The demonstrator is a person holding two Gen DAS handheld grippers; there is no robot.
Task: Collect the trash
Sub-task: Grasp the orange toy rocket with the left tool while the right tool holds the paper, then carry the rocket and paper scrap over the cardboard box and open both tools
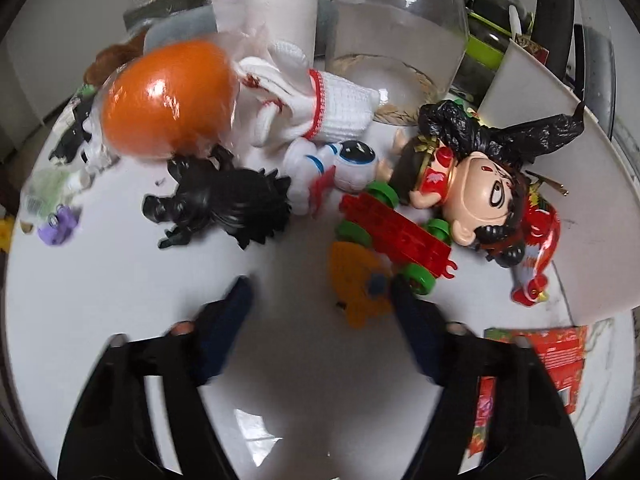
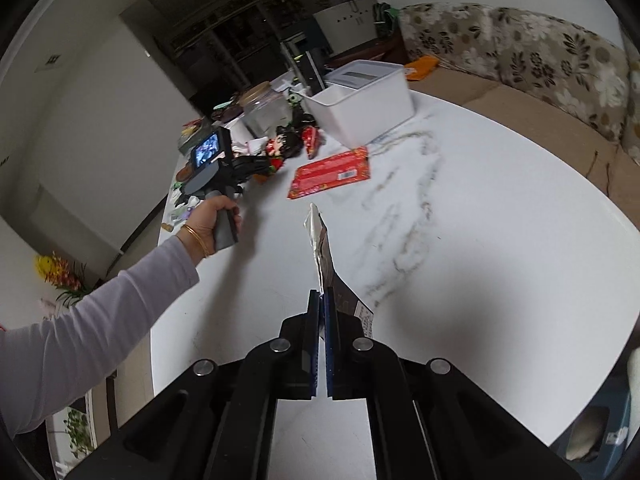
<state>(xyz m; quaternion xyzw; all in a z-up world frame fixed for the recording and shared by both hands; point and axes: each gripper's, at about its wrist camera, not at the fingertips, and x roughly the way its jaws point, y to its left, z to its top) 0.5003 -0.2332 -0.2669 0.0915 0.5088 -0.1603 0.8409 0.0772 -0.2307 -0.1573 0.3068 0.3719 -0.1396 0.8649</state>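
Note:
My left gripper (image 1: 320, 292) is open and empty above the white marble table (image 1: 120, 280), just short of a pile of toys. An orange flat piece (image 1: 358, 280) lies by its right finger. A red snack wrapper (image 1: 560, 356) lies at the right; it also shows in the right wrist view (image 2: 332, 172). My right gripper (image 2: 321, 296) is shut on a torn dark wrapper with a silver inside (image 2: 324, 248), held edge-up above the table. The left gripper also shows in the right wrist view (image 2: 256, 166), held by a hand.
Toys crowd the table's far part: a black figure (image 1: 228, 204), a red toy cart (image 1: 396, 236), a doll (image 1: 472, 196), an orange ball (image 1: 168, 100), a glass jar (image 1: 396, 40). A white bin (image 2: 360, 100) stands behind them. A floral sofa (image 2: 540, 60) lies beyond the table.

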